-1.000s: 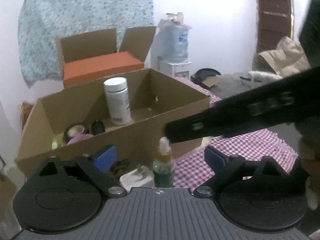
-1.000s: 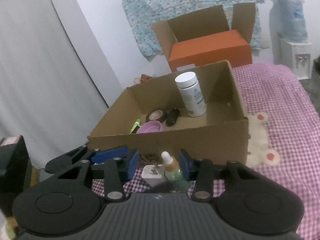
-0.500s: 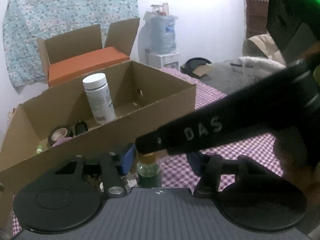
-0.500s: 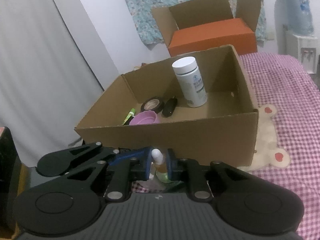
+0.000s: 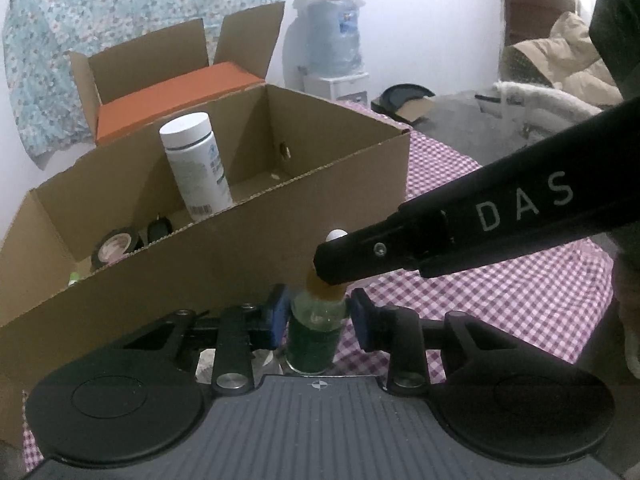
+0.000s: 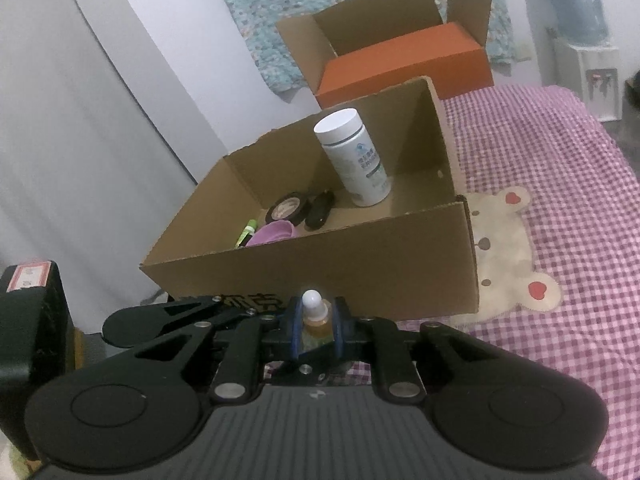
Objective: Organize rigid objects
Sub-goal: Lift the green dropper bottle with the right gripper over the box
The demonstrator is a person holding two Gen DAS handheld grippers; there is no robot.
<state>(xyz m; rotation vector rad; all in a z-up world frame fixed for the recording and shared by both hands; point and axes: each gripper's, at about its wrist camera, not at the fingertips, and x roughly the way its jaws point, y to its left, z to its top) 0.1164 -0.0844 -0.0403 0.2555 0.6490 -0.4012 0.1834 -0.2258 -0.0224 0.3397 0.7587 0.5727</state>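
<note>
A small green dropper bottle (image 5: 314,332) with an amber collar and white bulb stands in front of the open cardboard box (image 5: 248,240). My left gripper (image 5: 318,320) has its blue pads on either side of the bottle's body, close to it; contact is unclear. My right gripper (image 6: 316,326) is shut on the bottle's amber neck (image 6: 316,322); its black finger (image 5: 360,260) crosses the left wrist view. The box (image 6: 360,264) holds a white pill bottle (image 6: 352,164), a tape roll (image 6: 290,208), a black object, a purple lid and a green pen.
A second open box with an orange box inside (image 6: 404,64) stands behind. A water dispenser (image 5: 332,48) is at the back wall. The surface is a purple checked cloth (image 6: 560,184) with a bear print. A white object lies under my left gripper.
Both grippers have closed in around the dropper bottle. The right gripper's pads now clamp its neck, and the left pads have narrowed beside its body.
</note>
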